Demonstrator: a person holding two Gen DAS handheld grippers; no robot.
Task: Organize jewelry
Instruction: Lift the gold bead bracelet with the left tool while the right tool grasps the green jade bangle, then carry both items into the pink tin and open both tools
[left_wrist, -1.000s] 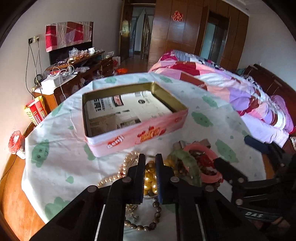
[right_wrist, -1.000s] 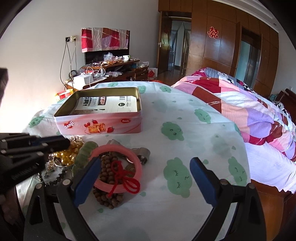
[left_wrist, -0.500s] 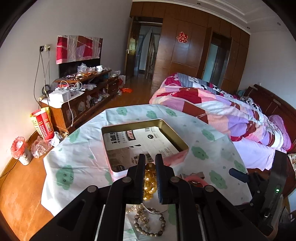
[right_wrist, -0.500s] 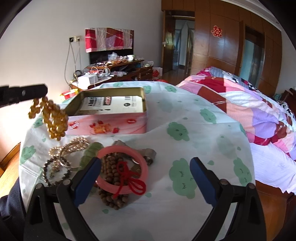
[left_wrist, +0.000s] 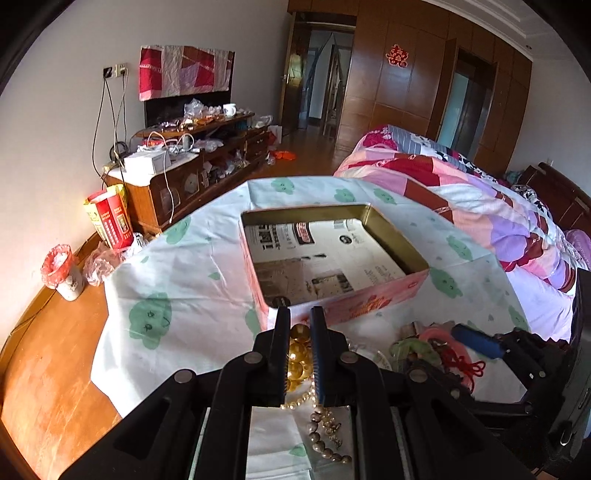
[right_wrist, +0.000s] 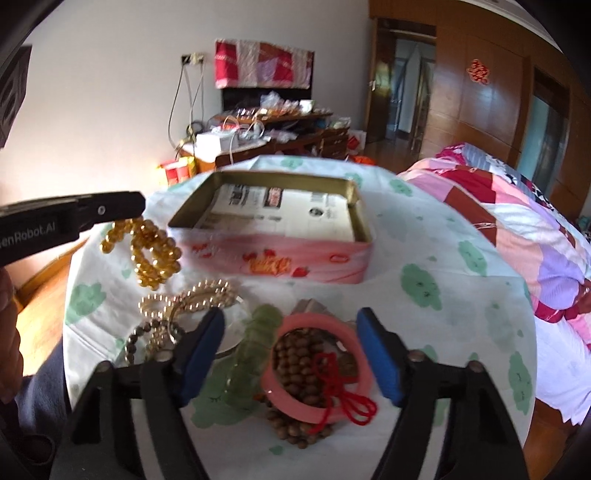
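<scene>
Progress, early by our judgement: tin at frame centre holds only printed paper. Nearest, our right claw gapes empty over the pink bangle. Upper left, our left claw pinches the amber bead string, hanging lengthwise downward, short of the tin. Pearls remain on the cloth.

Both wrist views look low across the table toward the tin

I am in a home bedroom: a bed under a pink patchwork quilt, tall brown wooden wardrobe doors, a cluttered low wooden cabinet against the white wall.
</scene>
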